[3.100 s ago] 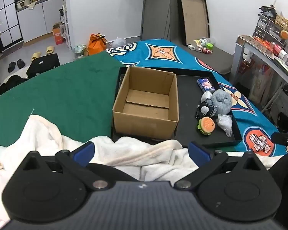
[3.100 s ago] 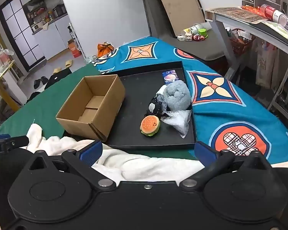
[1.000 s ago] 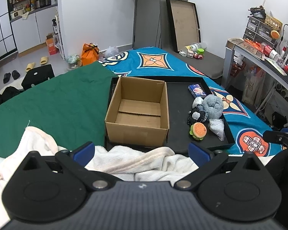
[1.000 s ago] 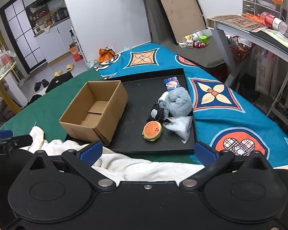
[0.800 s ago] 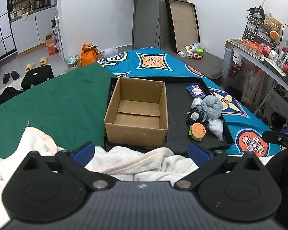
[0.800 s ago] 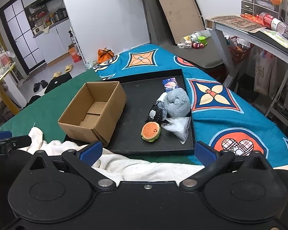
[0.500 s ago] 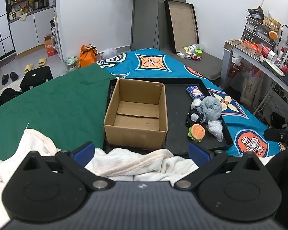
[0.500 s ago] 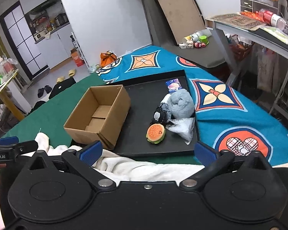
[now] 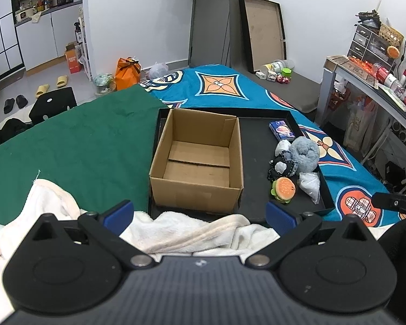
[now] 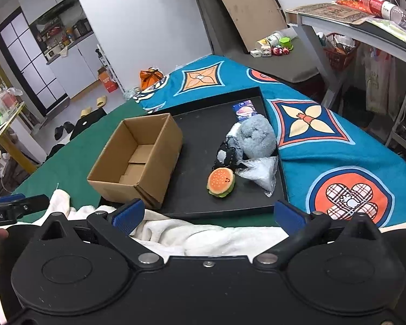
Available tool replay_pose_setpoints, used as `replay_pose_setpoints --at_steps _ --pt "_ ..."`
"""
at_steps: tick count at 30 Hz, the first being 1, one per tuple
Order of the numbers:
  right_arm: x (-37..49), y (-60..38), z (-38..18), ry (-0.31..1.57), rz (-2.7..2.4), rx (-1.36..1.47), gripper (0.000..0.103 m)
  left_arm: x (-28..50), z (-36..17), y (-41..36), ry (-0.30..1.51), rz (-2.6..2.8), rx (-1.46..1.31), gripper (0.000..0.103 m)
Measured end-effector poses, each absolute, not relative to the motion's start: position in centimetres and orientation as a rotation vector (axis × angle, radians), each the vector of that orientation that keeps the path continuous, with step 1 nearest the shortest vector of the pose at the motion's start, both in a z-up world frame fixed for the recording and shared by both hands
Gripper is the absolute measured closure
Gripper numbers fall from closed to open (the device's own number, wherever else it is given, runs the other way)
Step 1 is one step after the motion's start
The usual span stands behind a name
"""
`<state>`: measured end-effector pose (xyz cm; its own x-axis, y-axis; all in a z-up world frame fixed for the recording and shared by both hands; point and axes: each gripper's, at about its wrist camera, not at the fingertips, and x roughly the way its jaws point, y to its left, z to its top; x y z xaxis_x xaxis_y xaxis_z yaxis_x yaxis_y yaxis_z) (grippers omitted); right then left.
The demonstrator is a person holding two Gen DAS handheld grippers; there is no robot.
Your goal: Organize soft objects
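An empty open cardboard box (image 9: pixel 199 162) (image 10: pixel 138 157) stands on the left part of a black tray (image 9: pixel 257 146) (image 10: pixel 200 135). On the tray's right lie a hamburger plush (image 9: pixel 283 189) (image 10: pixel 220 182), a black-and-white plush (image 9: pixel 280 168) (image 10: pixel 226 155), a grey fluffy plush (image 9: pixel 304 153) (image 10: pixel 257 136), a clear plastic bag (image 9: pixel 310 185) (image 10: pixel 259 173) and a small blue packet (image 9: pixel 281 130) (image 10: pixel 243 111). My left gripper (image 9: pixel 199 214) is open and empty, near the box. My right gripper (image 10: pixel 208 214) is open and empty, short of the tray's near edge.
A cream towel (image 9: pixel 192 233) (image 10: pixel 203 235) lies bunched under both grippers. The tray sits on a green cloth (image 9: pixel 81 140) and a blue patterned blanket (image 10: pixel 324 140). A desk (image 9: pixel 370 81) stands at the right. The floor behind holds bags and shoes.
Both grippers have risen and drawn back slightly, so the box and tray look a little further off. Nothing on the tray has moved. Both grippers stay open.
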<state>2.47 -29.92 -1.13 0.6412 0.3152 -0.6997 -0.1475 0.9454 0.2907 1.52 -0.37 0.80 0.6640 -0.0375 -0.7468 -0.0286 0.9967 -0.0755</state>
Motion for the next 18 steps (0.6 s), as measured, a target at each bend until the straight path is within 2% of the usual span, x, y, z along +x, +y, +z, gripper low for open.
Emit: replay_pose_setpoints --at_steps 18 --pt "6.2 -31.2 -4.4 0.881 0.258 0.251 0.0 6.1 -1.5 0.6 0.905 0.012 -0.091 0.003"
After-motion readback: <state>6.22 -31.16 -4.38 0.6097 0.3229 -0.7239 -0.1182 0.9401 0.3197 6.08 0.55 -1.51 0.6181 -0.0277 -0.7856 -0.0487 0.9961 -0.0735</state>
